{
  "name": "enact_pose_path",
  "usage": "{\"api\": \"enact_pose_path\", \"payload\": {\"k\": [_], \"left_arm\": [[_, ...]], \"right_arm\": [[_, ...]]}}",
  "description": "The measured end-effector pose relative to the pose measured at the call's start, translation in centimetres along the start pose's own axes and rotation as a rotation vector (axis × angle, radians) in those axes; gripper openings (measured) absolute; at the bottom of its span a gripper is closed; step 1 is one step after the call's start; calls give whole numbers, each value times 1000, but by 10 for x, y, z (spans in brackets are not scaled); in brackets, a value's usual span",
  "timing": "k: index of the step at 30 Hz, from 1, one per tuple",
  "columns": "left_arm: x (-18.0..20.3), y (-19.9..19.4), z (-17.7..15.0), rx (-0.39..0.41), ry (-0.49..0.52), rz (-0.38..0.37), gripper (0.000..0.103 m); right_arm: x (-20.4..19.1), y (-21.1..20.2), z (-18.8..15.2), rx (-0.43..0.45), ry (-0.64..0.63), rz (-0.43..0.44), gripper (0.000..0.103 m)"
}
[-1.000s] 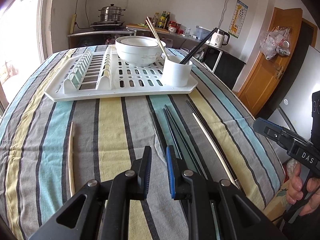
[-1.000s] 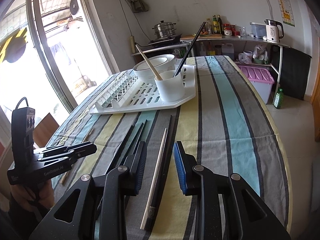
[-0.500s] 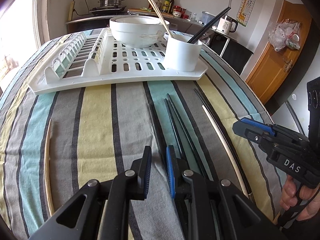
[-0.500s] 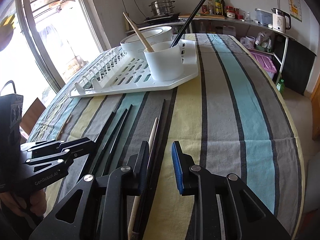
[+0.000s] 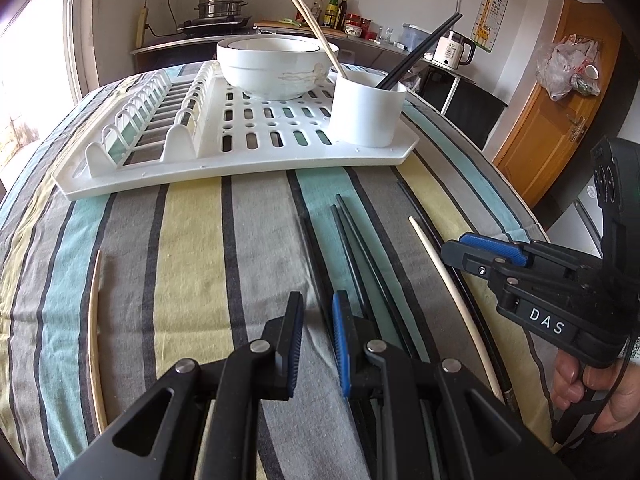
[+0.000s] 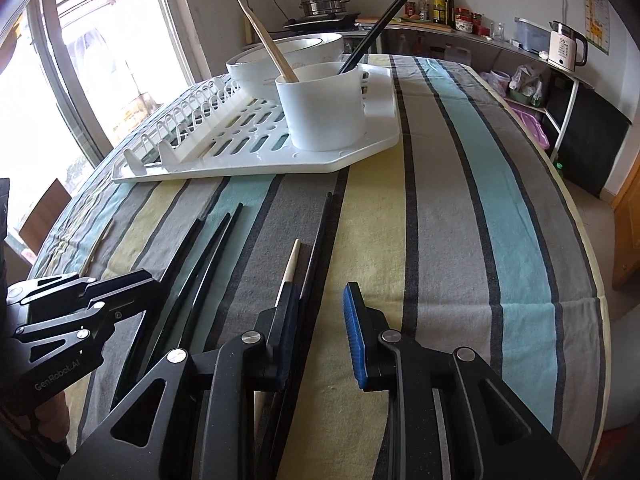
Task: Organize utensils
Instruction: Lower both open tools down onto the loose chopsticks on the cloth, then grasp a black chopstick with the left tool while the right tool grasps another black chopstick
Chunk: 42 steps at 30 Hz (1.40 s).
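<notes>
Both grippers dropped closer to striped cloth [image 5: 192, 240]; left gripper [image 5: 318, 344] & right gripper [image 6: 320, 336] slightly apart, gripping nothing; black plastic chopsticks [image 5: 360, 248] unmoved.

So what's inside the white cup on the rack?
The white cup holds pale wooden chopsticks and black chopsticks, leaning out opposite ways. Their lower ends and the cup's bottom are hidden by its wall.

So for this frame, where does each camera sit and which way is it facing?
Left wrist: on the left hand-held gripper, angled down over the striped table toward the drying rack; right hand-held gripper and a hand at right.
Right wrist: on the right hand-held gripper, facing the white cup; left hand-held gripper at left.
Shared: rack, cup, bowls, loose chopsticks.
</notes>
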<state>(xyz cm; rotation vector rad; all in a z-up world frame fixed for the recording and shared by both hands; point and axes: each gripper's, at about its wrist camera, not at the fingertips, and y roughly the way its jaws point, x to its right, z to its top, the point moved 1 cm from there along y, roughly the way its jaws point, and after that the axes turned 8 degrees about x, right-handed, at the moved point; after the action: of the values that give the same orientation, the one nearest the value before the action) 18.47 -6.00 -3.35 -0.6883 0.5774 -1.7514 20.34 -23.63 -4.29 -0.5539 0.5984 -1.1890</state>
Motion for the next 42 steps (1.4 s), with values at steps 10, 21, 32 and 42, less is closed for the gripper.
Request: {"api": "enact_pose_path", "payload": {"k": [10, 21, 32, 42], "left_arm": [[5, 9, 9, -29, 29, 39, 16], [0, 13, 11, 6, 85, 58, 9], [-15, 22, 23, -9, 93, -23, 8], [-4, 26, 26, -59, 111, 53, 9]], "right_arm": [[-6, 15, 15, -35, -67, -62, 20], [-5, 16, 16, -37, -85, -56, 7], [5, 16, 18, -56, -81, -73, 7], [1, 23, 24, -81, -103, -91, 7]]}}
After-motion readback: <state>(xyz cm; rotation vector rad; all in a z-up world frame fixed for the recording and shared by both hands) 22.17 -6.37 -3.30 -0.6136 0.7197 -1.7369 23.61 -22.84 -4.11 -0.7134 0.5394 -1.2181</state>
